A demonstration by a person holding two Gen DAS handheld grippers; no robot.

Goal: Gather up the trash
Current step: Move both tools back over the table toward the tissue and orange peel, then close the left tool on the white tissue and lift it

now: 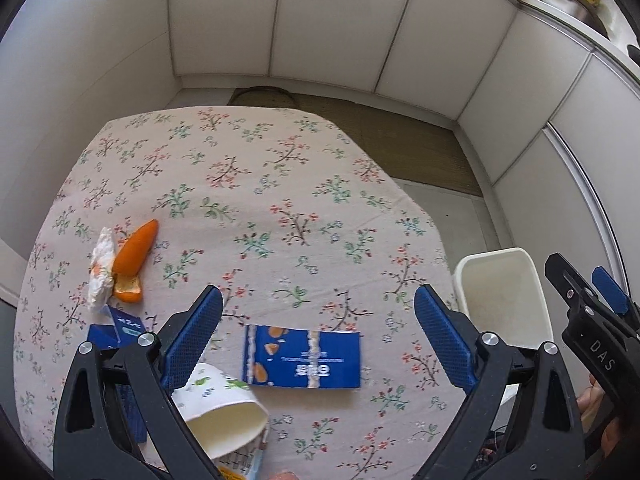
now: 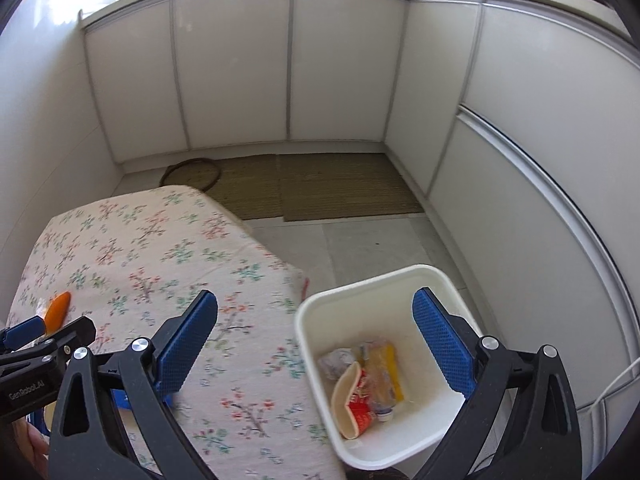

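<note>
Your left claw stands wide open w/ nothing between the pads, hanging over the flat blue snack wrapper w/ orange print, which lies on the floral-cloth surface roughly centred between the two blue pads. Your right claw is open just as wide and also empty; it hangs across the surface edge and the white rectangular plastic bin, which sits on the floor just beside the surface and already holds a red-and-white paper cup, a yellow packet and other crumpled bits.

Looks like the next pick is that blue wrapper, so, as I read it:

- It's flat and thin; a straight pinch from above will likely skid over it. Bring one pad down at a short edge and scrape under, or press and bunch the film so there's a fold to grab.
- Close slowly; check the pads really bite film, not just cloth. Snagging the cloth could drag everything else.
- Watch the white paper cup w/ green print lying on its side right by your left pad; a sideways sweep could roll it off the surface.
- Carry low and level to the bin, let go only once well inside the rim.

Still left on the surface: curved orange peel piece touching a crumpled white tissue at far left, small blue carton nearby, plus the cup. Keep the right claw clear of the bin mouth, or use it for the cup.
</note>
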